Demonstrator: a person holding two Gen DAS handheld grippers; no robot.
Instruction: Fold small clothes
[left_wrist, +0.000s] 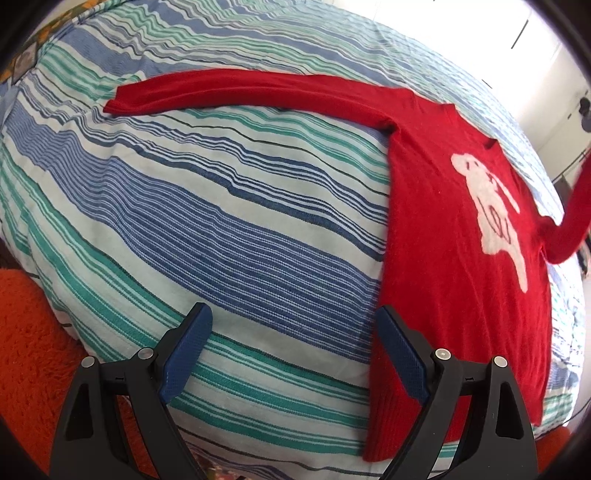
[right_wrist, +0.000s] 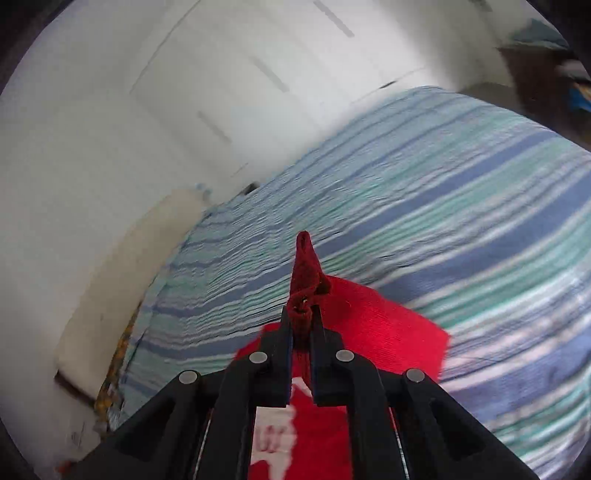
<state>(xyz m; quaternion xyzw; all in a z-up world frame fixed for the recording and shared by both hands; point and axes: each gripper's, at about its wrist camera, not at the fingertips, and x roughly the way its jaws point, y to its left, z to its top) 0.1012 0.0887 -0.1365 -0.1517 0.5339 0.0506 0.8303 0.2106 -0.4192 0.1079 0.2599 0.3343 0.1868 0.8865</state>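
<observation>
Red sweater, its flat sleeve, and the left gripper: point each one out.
red sweater (left_wrist: 443, 229), left wrist view, on the chest
flat sleeve (left_wrist: 236, 92), left wrist view, mid-length
left gripper (left_wrist: 291, 314), left wrist view, midway between the fingertips

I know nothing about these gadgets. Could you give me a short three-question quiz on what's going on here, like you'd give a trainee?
1. True or false: the left gripper has its jaws closed on the red knitted long-sleeved sweater.
2. What does the right gripper hold?
A. the hem
B. a sleeve end
C. the bedspread
3. Fill in: the sweater lies on a blue, green and white ______ bedspread.

Key:
1. False; its jaws are open, holding nothing.
2. B; the sleeve end is pinched and lifted.
3. striped
</observation>
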